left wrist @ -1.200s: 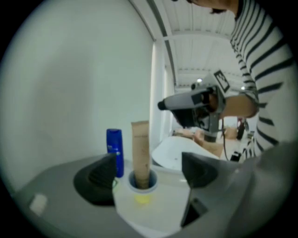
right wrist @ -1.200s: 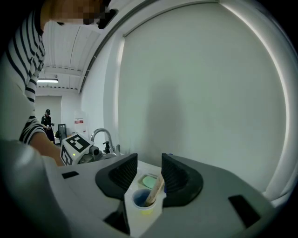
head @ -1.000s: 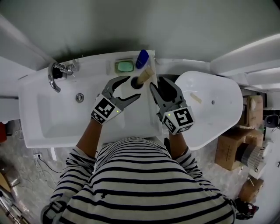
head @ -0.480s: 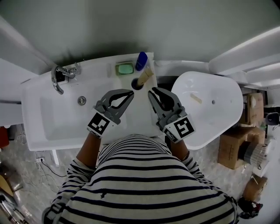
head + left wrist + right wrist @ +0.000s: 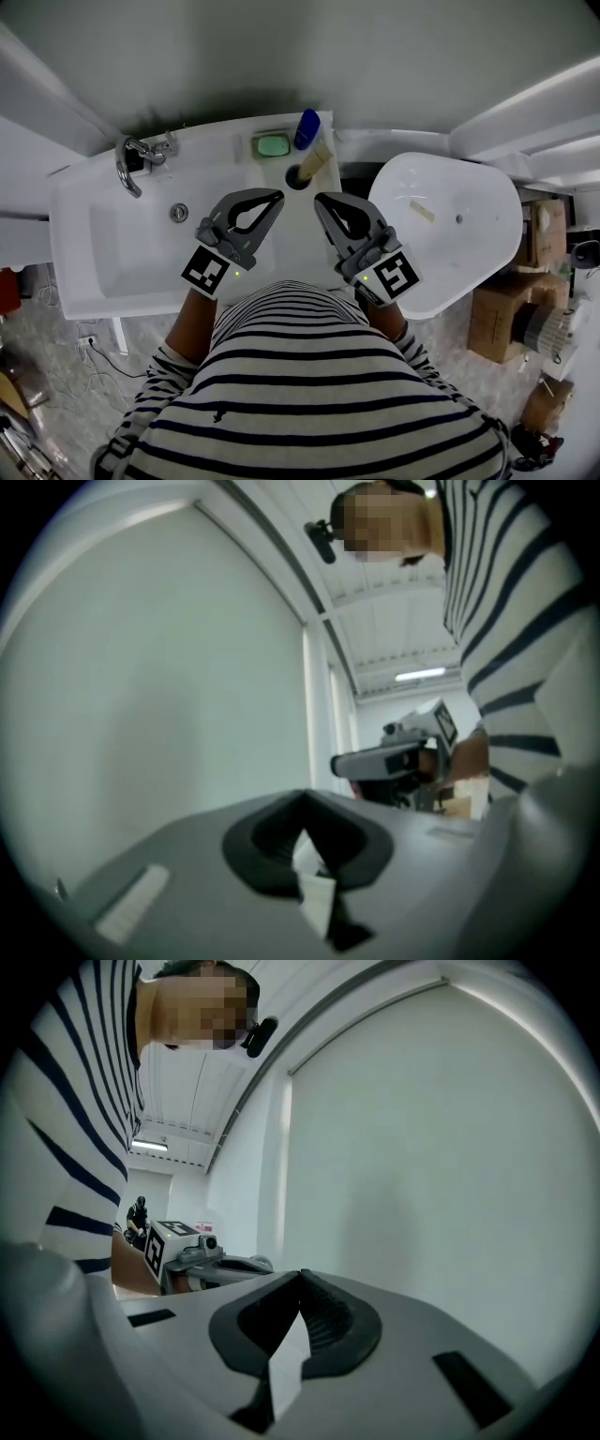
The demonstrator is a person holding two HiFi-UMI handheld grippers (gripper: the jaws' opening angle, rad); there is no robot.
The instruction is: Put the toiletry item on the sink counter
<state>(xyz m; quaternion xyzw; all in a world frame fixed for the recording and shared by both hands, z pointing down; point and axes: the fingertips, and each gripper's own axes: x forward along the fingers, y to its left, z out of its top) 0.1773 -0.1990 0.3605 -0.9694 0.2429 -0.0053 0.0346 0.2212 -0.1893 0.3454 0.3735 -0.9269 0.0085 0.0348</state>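
The toiletry item, judged to be the beige tube (image 5: 315,159) with a dark round end, lay at the back right corner of the counter (image 5: 292,230). It was just beside the green soap (image 5: 273,145) and just in front of a blue bottle (image 5: 306,128). It was free of both tools, so the placing looked done and the step in hand seemed to be the retreat.

To finish well, the person needed to draw both tools straight back toward the body and keep their tips off the tube. It sat close to the counter's right edge, where a nudge could roll it off. A last look to confirm that it rested steady would have been wise.

The left hand-held gripper (image 5: 277,196) was over the counter, near the tube but apart from it. Its jaws were pressed together with nothing between them, as the left gripper view confirmed. The right hand-held gripper (image 5: 318,199) was alongside it, tips likewise pressed together and empty, pointing toward the tube's dark end without touching it.
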